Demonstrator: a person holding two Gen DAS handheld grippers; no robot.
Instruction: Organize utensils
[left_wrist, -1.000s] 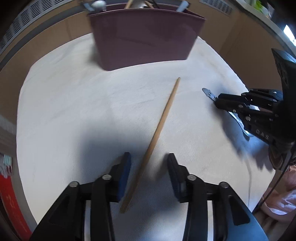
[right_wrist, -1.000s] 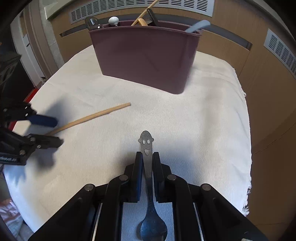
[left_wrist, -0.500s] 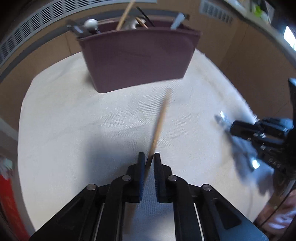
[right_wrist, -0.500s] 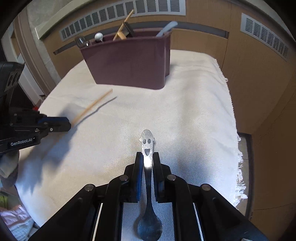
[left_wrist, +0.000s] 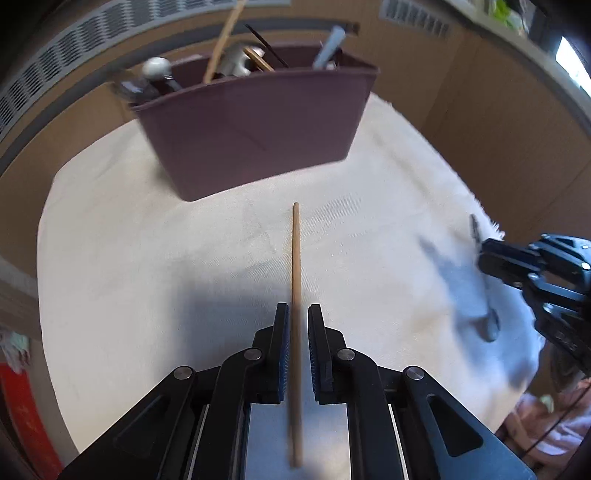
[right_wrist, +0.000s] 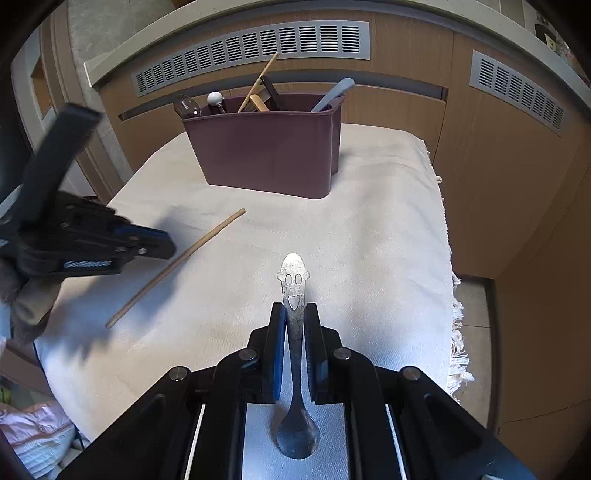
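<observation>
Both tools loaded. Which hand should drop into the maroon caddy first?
Probably left. The left tool holds the wooden chopstick, its tip pointing at the maroon plastic caddy close ahead. The right tool, gripping the smiley-handled metal spoon, sits farther back.

- White woven cloth (right_wrist: 369, 229) covering the supporting surface, fringed along the right edge.
- Maroon utensil caddy (right_wrist: 269, 151) standing upright on the cloth toward the far side, holding several utensils.

- White cloth (right_wrist: 369, 229) lies bare between both grippers and the maroon caddy (right_wrist: 269, 155) — open passage.
- Handles (right_wrist: 258, 85) crowd the caddy's mouth — little free room there.
</observation>
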